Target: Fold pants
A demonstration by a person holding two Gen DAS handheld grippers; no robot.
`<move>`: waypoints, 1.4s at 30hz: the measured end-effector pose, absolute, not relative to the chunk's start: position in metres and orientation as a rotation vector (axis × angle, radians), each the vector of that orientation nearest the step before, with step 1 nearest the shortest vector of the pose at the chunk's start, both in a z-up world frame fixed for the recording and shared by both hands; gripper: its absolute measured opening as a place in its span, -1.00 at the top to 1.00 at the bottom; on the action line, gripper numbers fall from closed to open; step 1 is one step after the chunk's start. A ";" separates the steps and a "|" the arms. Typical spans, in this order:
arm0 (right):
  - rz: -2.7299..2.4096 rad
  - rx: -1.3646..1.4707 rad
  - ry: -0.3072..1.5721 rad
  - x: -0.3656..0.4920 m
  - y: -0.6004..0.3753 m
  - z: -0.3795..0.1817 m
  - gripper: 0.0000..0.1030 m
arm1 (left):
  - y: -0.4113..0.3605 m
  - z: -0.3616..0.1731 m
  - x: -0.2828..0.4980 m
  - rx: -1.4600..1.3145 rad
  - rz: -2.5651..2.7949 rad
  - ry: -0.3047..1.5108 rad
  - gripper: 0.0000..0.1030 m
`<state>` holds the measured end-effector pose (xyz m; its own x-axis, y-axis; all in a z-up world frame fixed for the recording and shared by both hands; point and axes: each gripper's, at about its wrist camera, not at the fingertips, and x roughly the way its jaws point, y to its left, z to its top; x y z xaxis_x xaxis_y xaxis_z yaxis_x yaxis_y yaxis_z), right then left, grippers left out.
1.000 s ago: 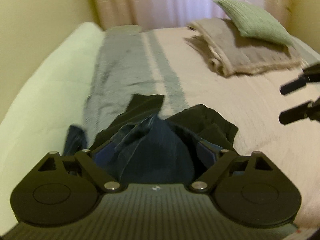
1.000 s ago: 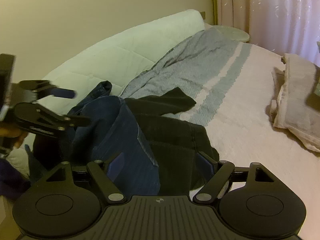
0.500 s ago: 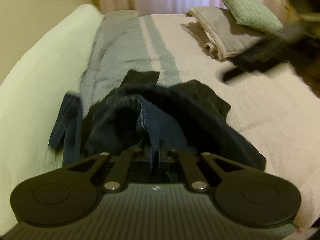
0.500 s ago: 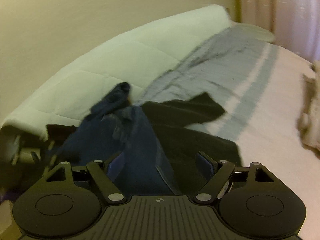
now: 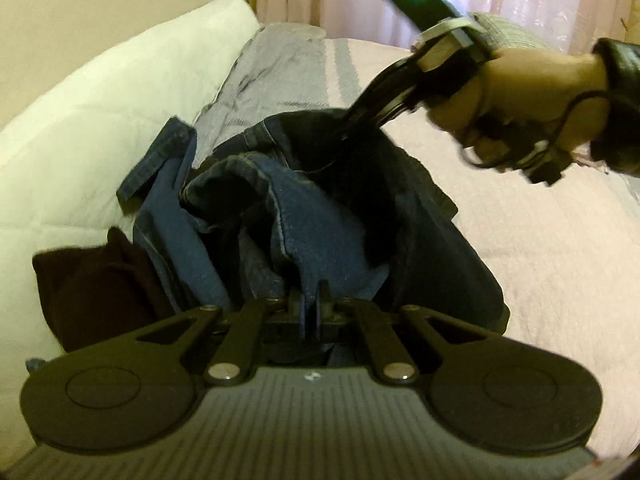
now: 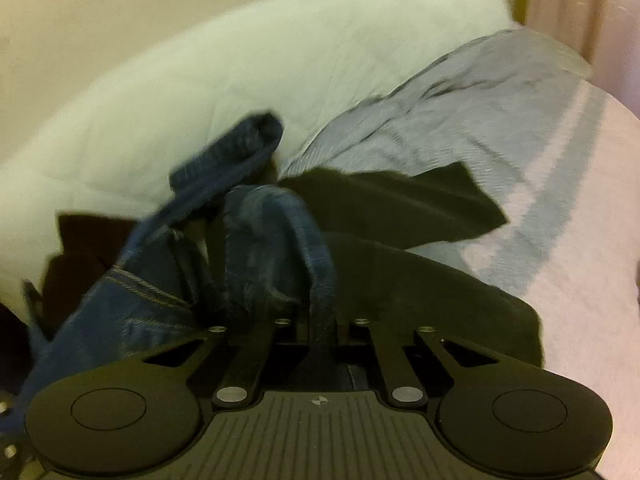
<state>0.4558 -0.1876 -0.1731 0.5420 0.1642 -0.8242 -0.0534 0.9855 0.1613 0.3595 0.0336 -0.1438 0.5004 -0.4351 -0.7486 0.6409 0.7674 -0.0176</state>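
the blue jeans (image 5: 304, 216) lie crumpled on the bed (image 5: 540, 248) beside black garments, no fold made yet, with the left gripper (image 5: 311, 308) and the right gripper (image 6: 322, 330) each clenched on a denim edge, ready for spreading them flat.

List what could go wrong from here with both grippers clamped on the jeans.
1. The blue jeans lie bunched over a black garment; lifting may drag that garment along.
2. The left gripper and the right gripper, whose jaws have just closed, each pinch only a narrow fold of denim, so an edge may slip out.
3. One leg end lies twisted toward the white quilt; the jeans may come up tangled rather than flat.
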 end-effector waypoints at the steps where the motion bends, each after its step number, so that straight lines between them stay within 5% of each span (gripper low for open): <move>1: 0.104 0.136 0.968 0.443 -0.198 -0.163 0.95 | 0.032 -0.139 0.358 0.286 -0.662 0.807 0.96; 15: -0.522 0.517 0.501 0.049 -0.383 -0.023 0.97 | -0.100 -0.051 0.285 0.382 -0.941 0.636 0.96; 22: -0.904 0.704 0.553 -0.173 -0.427 -0.101 0.96 | -0.239 -0.091 0.202 0.491 -1.176 0.787 0.76; 26: -0.943 0.896 0.700 -0.251 -0.461 -0.175 0.60 | -0.295 -0.122 0.162 0.599 -1.182 0.835 0.71; 29: -0.935 0.869 0.725 -0.281 -0.478 -0.192 -0.25 | -0.333 -0.141 0.146 0.652 -1.177 0.840 0.52; 42: -0.626 0.537 0.870 -0.236 -0.569 -0.244 -0.28 | -0.541 -0.236 0.139 0.901 -1.470 0.723 -0.02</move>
